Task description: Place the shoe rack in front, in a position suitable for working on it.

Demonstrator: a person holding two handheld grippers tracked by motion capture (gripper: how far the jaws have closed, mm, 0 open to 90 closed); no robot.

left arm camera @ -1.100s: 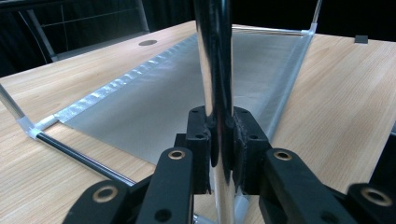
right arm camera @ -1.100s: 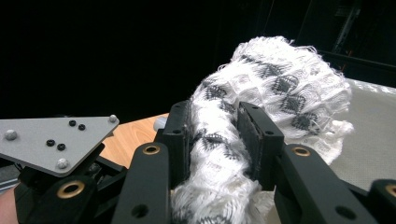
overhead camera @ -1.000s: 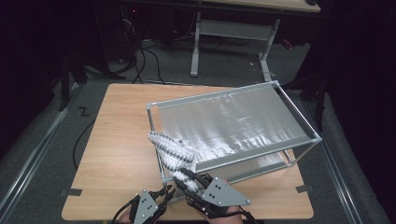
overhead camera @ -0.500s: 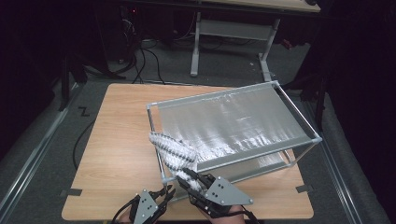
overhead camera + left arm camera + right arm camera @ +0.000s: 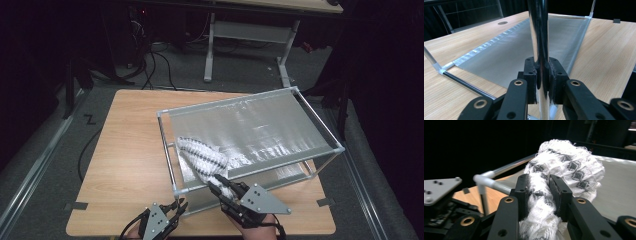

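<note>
The right gripper pinches a white knitted cloth with a dark diamond pattern; its jaws have just been closing, and the pads now press into a bunched, rope-like part of the fabric. The rest of the cloth billows out beyond the jaws and drapes over the near-left corner of a metal-tube rack, resting on the silvery sheet stretched across its top. The left gripper is pressed tight around one upright chrome leg of that rack, most likely steadying it on the wooden bench. The cloth looks light, soft and limp: it will sag, fold and trail from wherever it is held, and the open knit could snag on the tube corner. It seems neither slippery nor fragile. A pinch on a gathered bunch, as here, holds well, but spreading it flat would call for a grip at an edge or corner; where its hem lies is hard to tell from these views. The rack, by contrast, is stiff and probably light enough to slide if tugged
</note>
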